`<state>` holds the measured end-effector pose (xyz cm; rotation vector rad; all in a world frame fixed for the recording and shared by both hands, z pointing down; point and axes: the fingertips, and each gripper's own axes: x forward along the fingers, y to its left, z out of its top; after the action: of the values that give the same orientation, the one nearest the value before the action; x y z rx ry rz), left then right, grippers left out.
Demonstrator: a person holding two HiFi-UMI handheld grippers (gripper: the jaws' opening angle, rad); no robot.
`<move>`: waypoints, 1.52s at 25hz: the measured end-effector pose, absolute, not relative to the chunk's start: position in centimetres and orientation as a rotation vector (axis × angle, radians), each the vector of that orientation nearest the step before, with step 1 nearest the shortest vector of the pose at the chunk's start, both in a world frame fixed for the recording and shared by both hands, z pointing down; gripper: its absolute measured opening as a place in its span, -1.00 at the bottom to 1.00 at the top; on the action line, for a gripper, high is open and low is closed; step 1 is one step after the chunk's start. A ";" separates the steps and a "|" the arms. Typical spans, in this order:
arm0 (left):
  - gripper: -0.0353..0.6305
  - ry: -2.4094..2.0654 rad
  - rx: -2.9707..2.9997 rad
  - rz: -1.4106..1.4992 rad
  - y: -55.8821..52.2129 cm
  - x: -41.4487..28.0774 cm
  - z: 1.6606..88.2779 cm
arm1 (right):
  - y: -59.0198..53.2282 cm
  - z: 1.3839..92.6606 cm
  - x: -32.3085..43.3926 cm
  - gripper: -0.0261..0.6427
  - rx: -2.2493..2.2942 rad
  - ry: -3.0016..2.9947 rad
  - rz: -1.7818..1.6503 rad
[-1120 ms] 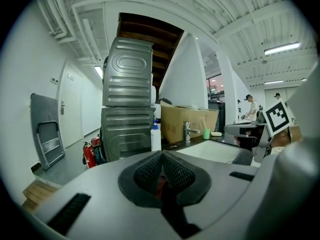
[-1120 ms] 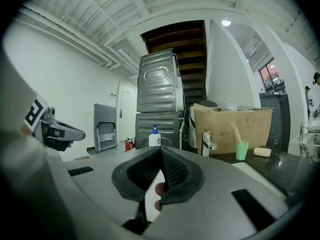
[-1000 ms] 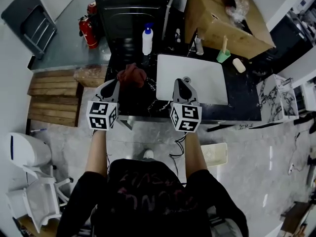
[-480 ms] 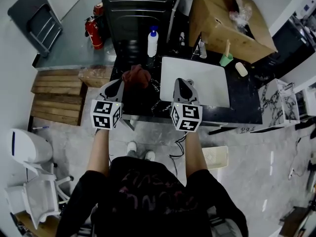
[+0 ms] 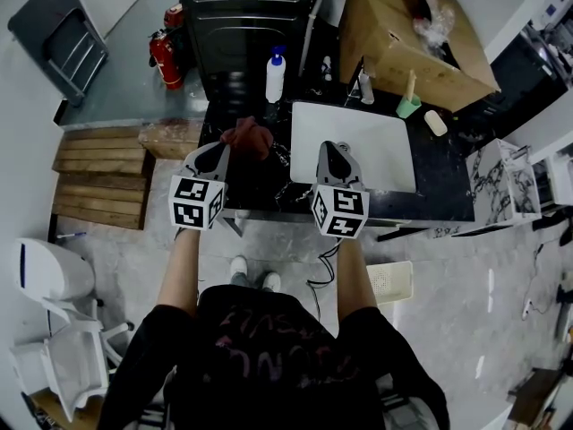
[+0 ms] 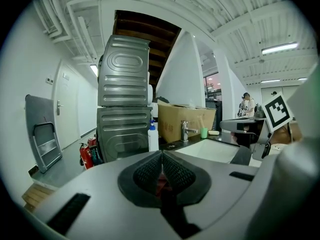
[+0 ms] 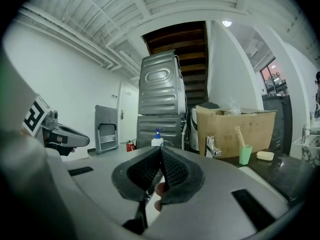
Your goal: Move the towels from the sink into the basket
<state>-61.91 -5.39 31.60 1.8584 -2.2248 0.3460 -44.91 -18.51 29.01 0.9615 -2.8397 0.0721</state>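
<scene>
Our left hand-held gripper [image 5: 221,148] has its jaws pressed together on a crumpled reddish-brown cloth towel [image 5: 246,137]. In the left gripper view [image 6: 161,158] a sliver of that red cloth [image 6: 161,183] shows in the gap just behind the closed pads. The towel hangs at the gripper's tip above the black marbled desk [image 5: 439,182], just left of the white rectangular sink [image 5: 376,155] and clear of its basin.

Our right hand-held gripper [image 5: 334,147] hovers over the near edge of the sink. In its own view [image 7: 161,153] its jaws meet at the tips with nothing between them. The two grippers sit side by side, apart, each pointing away from us and slightly downward.

At the back of the desk stands a white pump bottle with a blue top [image 5: 275,76]. To its right, behind the sink, are a chrome tap [image 5: 363,85], a green plastic cup [image 5: 407,105] and a large open cardboard box [image 5: 407,34]. On the floor beside our right arm, under the desk's edge, is what looks like a white perforated basket [image 5: 391,281], well apart from the towel.
</scene>
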 end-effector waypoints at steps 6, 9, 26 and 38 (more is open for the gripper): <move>-0.84 -2.143 1.885 0.381 -6.8 -62.1 33.5 | -18.5 29.0 -45.1 -0.88 0.983 -2.831 0.065; -0.65 -2.084 1.914 0.422 -7.7 -62.0 34.6 | -18.7 29.1 -45.0 -0.88 1.000 -2.822 0.065; -0.23 -1.863 1.869 0.555 -12.5 -64.5 42.4 | -19.6 30.4 -41.9 -0.88 1.133 -2.721 0.092; -0.46 -1.773 1.861 0.606 -13.7 -63.8 45.2 | -20.1 31.6 -40.2 -0.88 1.209 -2.655 0.109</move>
<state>-63.76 -13.74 45.16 1.8610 -1.7733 0.6065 -40.18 -20.11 31.60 1.2088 -2.6547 0.1089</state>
